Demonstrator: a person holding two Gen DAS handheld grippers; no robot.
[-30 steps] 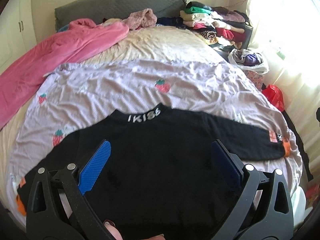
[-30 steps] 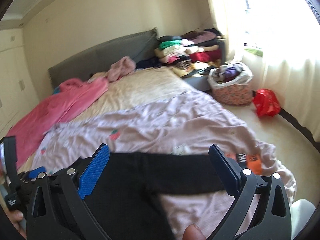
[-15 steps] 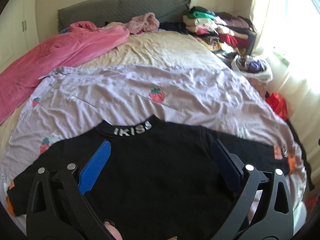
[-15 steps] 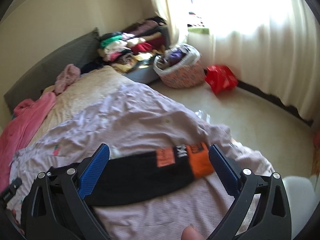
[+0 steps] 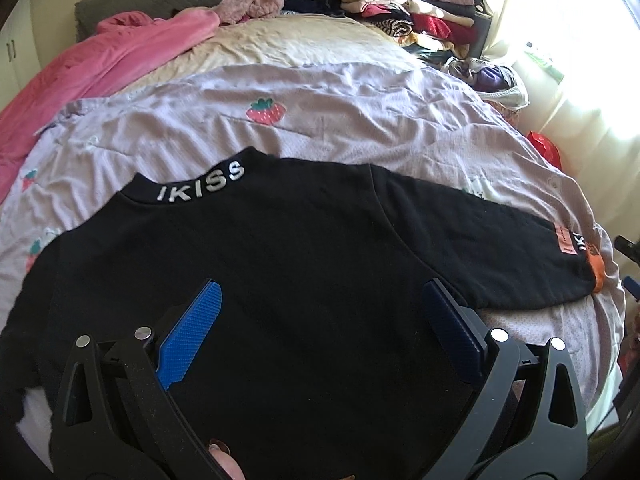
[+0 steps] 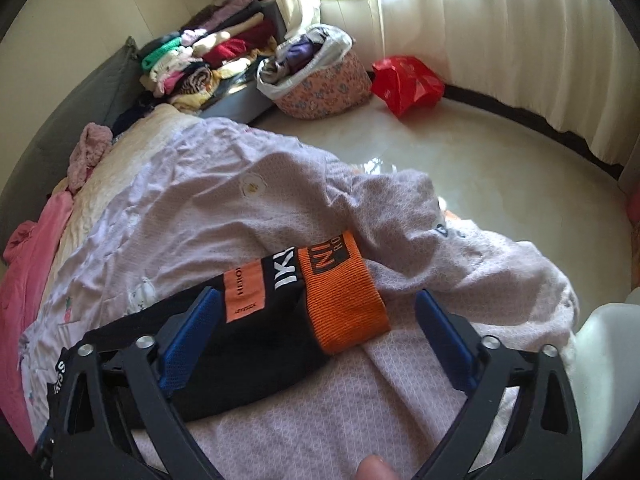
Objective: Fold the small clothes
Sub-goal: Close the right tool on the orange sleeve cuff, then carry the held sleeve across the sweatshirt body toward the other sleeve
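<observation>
The left gripper (image 5: 320, 332) has its jaws wide open. Nothing is between them. It hangs over the middle of the black top (image 5: 288, 280), and the blue pads (image 5: 190, 334) sit above the cloth; I cannot tell if they touch it.

The right gripper (image 6: 316, 328) also has its jaws wide open and holds nothing. The sleeve (image 6: 248, 328) of the black top lies between its two fingers. The orange cuff (image 6: 344, 300) is at 12 o'clock from the jaws, just past the tips. An orange patch (image 6: 244, 292) and white letters sit next to the cuff at 10 o'clock.

The black top lies flat on the bed, back side up. Its collar (image 5: 200, 188) is at 11 o'clock in the left view and says IKISS in white. One sleeve stretches out to 3 o'clock, with the cuff at the bed's edge.

Under the top is a purple sheet (image 5: 360, 120) with a strawberry (image 5: 266, 110) on it at 12 o'clock. A pink blanket (image 5: 100, 60) lies at 10 o'clock. A pile of clothes (image 5: 404, 12) sits at 1 o'clock, far from the top.

In the right view, a basket (image 6: 328, 84) stands on the floor at 12 o'clock. A red bag (image 6: 406, 84) lies just beside it at 1 o'clock. White curtains (image 6: 500, 40) hang behind them.
</observation>
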